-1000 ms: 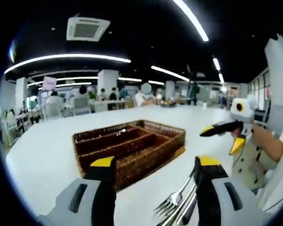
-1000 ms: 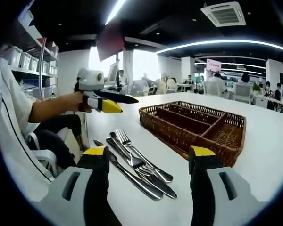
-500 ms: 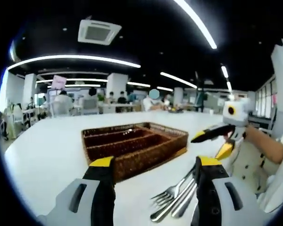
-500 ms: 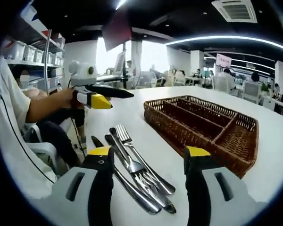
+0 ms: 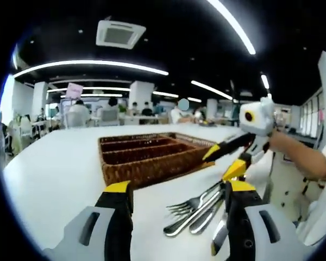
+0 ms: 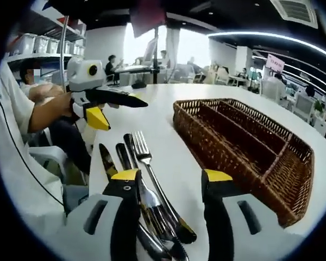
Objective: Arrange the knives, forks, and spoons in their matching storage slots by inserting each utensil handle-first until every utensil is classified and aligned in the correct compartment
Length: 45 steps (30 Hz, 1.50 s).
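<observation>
cutlery [image 6: 152, 185] beneath open right tongs [image 6: 171, 176]

Bright, even indoor light from long ceiling strips [image 5: 92, 64] arcing from 9 to 2 o'clock in left gripper view; window [image 6: 174, 46] blown out white at 12 o'clock in right gripper view. Soft glare on white table [image 5: 49, 174]. Strong fisheye bending toward edges. Distant background slightly soft; faint shadows under forks [image 6: 146, 163]
</observation>
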Each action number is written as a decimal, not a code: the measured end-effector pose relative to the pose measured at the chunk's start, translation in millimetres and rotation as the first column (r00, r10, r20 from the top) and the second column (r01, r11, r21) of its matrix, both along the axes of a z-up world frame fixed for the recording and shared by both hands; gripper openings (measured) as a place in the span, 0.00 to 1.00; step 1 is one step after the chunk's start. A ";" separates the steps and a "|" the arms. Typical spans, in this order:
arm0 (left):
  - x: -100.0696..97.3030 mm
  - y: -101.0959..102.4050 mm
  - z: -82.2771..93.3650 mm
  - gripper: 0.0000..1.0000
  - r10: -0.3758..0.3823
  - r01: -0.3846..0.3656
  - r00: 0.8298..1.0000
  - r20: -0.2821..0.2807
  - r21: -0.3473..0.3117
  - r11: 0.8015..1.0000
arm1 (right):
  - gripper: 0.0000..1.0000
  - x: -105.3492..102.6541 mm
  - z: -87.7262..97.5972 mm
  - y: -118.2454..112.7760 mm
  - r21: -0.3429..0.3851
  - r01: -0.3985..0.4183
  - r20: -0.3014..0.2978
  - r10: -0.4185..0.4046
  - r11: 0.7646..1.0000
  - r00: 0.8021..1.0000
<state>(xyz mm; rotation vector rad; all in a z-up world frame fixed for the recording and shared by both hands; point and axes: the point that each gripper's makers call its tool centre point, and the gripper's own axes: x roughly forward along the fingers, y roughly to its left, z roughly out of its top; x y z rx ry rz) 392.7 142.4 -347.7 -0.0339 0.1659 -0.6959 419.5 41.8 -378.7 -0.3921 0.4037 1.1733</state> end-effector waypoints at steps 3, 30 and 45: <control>-3.2 -0.6 -1.3 0.70 0.009 -0.009 1.000 0.011 -0.002 1.000 | 0.42 2.8 -2.3 7.5 -0.016 -0.014 -0.003 0.014 1.000 1.000; -10.7 10.6 10.5 0.70 0.044 -0.043 0.998 0.045 -0.022 0.999 | 0.13 -3.1 -30.6 14.3 -0.201 -0.164 -0.148 0.135 0.966 0.980; -13.6 5.5 3.4 0.69 0.039 -0.039 0.999 0.020 -0.013 0.999 | 0.07 6.7 -32.6 22.7 -0.203 -0.219 -0.122 0.197 0.954 0.973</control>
